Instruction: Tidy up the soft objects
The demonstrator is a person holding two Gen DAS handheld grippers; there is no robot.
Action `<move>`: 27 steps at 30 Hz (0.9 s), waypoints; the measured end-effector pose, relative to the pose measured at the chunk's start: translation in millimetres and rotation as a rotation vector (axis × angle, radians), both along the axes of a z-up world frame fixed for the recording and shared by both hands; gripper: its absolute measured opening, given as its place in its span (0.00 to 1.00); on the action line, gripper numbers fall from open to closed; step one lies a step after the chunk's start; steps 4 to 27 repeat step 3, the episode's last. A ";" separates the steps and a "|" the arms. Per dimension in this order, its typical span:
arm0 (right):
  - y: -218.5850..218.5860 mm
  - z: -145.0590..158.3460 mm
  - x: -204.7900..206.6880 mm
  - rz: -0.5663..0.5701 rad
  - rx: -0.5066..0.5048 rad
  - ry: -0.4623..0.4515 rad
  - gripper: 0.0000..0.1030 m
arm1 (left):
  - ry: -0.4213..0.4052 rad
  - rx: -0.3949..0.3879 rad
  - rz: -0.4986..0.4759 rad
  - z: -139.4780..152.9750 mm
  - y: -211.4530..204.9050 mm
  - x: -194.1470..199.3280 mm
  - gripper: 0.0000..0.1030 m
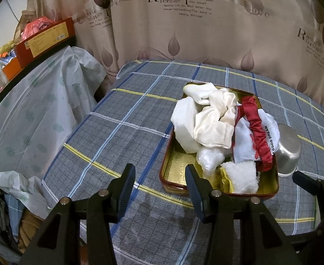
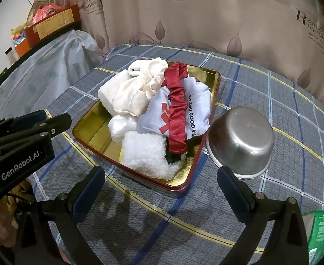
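Because every soft piece already lies heaped in the gold-lined tin tray (image 2: 89,132), the sorting looks close to finished, and both tools hang back from it with nothing between their fingers. The left gripper (image 1: 159,186) stands wide open, one finger over the checked cloth on the desk (image 1: 122,114) and the other overlapping the tray's near rim. The right gripper (image 2: 161,190) is likewise spread and empty, its fingers framing the tray's near corner.

Just beyond the right fingers sits the fluffy white piece (image 2: 144,154), nearest of the pile; past it the red ruched band (image 2: 176,110) drapes across the white printed pouch (image 2: 197,108), with the cream satin cloth (image 2: 135,92) and a white block (image 2: 105,97) farther back. Stacking them this way keeps the loose fabrics contained by the raised rim rather than sliding over the cloth.

An upturned steel bowl (image 2: 241,141) rests beside the tray, just ahead of the right-hand finger of that tool, apparently set apart as the one hard item.
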State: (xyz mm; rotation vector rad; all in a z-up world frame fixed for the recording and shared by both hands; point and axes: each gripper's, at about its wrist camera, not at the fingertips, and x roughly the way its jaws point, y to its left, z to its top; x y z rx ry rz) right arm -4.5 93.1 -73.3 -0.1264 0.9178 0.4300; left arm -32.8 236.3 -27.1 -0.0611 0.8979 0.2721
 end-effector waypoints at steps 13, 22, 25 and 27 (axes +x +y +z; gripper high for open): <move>-0.8 1.7 -0.8 0.002 -0.002 -0.007 0.98 | 0.003 0.000 0.004 0.2 -0.1 0.0 0.46; -0.8 1.7 -0.8 0.002 -0.002 -0.007 0.98 | 0.003 0.000 0.004 0.2 -0.1 0.0 0.46; -0.8 1.7 -0.8 0.002 -0.002 -0.007 0.98 | 0.003 0.000 0.004 0.2 -0.1 0.0 0.46; -0.8 1.7 -0.8 0.002 -0.002 -0.007 0.98 | 0.003 0.000 0.004 0.2 -0.1 0.0 0.46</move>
